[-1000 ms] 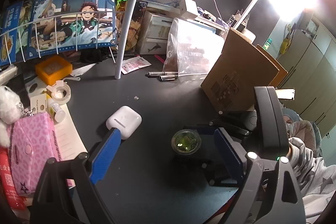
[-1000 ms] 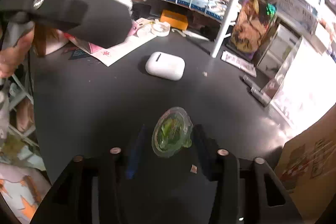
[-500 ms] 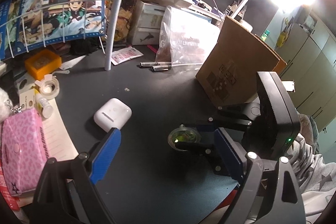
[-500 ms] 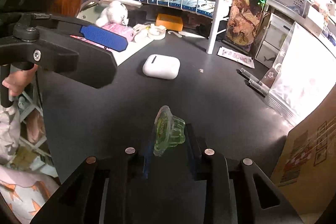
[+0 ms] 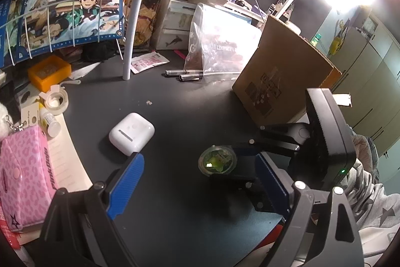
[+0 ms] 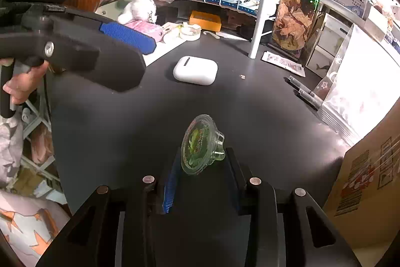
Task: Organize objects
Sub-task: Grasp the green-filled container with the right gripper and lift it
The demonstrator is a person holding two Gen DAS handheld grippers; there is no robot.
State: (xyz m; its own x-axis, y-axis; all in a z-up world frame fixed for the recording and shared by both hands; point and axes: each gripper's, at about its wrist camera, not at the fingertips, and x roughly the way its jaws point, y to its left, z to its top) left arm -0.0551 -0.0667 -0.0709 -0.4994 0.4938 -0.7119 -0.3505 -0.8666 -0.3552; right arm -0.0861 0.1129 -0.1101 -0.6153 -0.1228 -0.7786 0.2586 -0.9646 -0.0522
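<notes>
Right gripper (image 6: 200,159) jaws opening, tilted jelly cup (image 6: 201,144) between them; cup may be dropped. Left gripper (image 5: 200,182) jaws wide, empty.

Your clear green jelly cup (image 6: 201,145) is tipped on its side, lid facing left, above the dark desk. The white earbud case (image 6: 195,70) lies flat farther back.

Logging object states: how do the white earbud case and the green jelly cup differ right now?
The white earbud case is opaque and lies flat on the black table. The green jelly cup is clear plastic, tipped on edge between the right gripper fingers, whose jaws are opening. Both are small.
</notes>
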